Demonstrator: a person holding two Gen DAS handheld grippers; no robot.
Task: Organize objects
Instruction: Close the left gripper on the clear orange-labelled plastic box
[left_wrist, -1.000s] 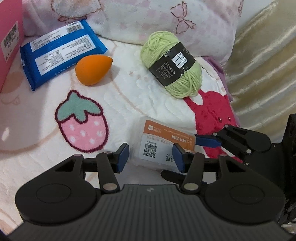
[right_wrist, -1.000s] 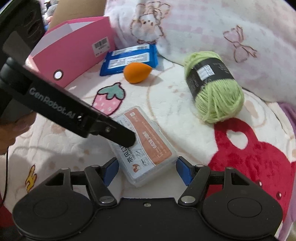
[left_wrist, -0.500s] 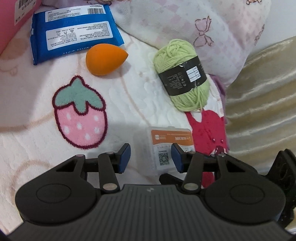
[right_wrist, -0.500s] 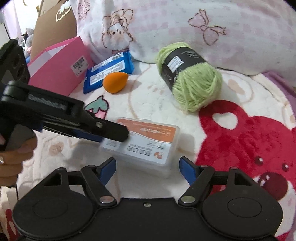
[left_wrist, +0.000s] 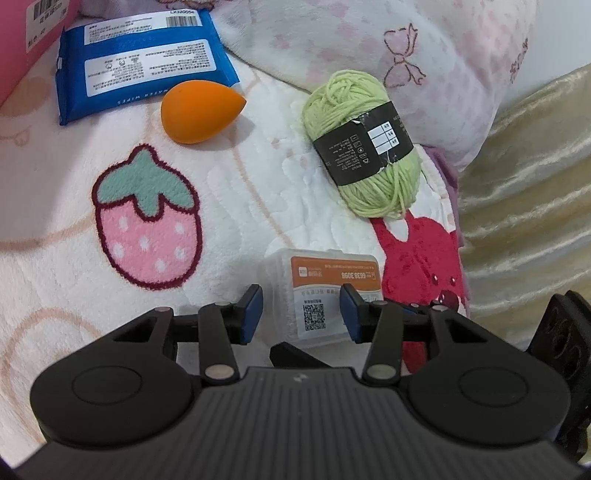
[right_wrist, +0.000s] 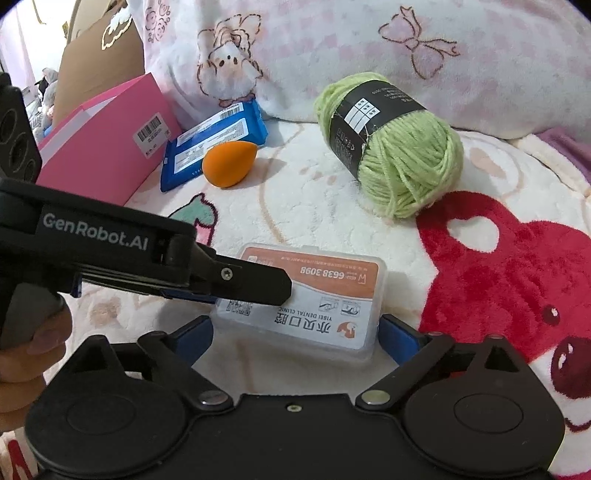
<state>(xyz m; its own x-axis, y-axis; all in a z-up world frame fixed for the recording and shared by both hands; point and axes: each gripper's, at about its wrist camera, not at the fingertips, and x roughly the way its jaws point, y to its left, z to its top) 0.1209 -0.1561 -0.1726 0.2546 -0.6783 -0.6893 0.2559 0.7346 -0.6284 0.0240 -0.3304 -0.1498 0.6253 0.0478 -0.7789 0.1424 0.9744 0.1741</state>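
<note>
A clear plastic box with an orange and white label (left_wrist: 325, 295) (right_wrist: 314, 295) lies flat on the blanket. My left gripper (left_wrist: 301, 314) is open, its blue pads either side of the box's near end. My right gripper (right_wrist: 295, 338) is open wider, its pads flanking the box's long side. The left gripper also shows in the right wrist view (right_wrist: 255, 284), reaching over the box from the left. Farther off lie a green yarn ball (left_wrist: 365, 144) (right_wrist: 391, 144), an orange egg-shaped sponge (left_wrist: 199, 107) (right_wrist: 229, 162) and a blue wipes pack (left_wrist: 140, 62) (right_wrist: 214, 144).
A pink file box (right_wrist: 107, 147) stands at the back left beside the wipes. A white and pink pillow (right_wrist: 406, 48) lies along the back. The blanket (left_wrist: 147, 221) has a strawberry and a red bear pattern. Gold fabric (left_wrist: 528, 184) hangs at the right.
The plastic box has turned from slanted to lying square between both grippers. Both grippers have shifted around it, and the left pads now sit alongside it.
</note>
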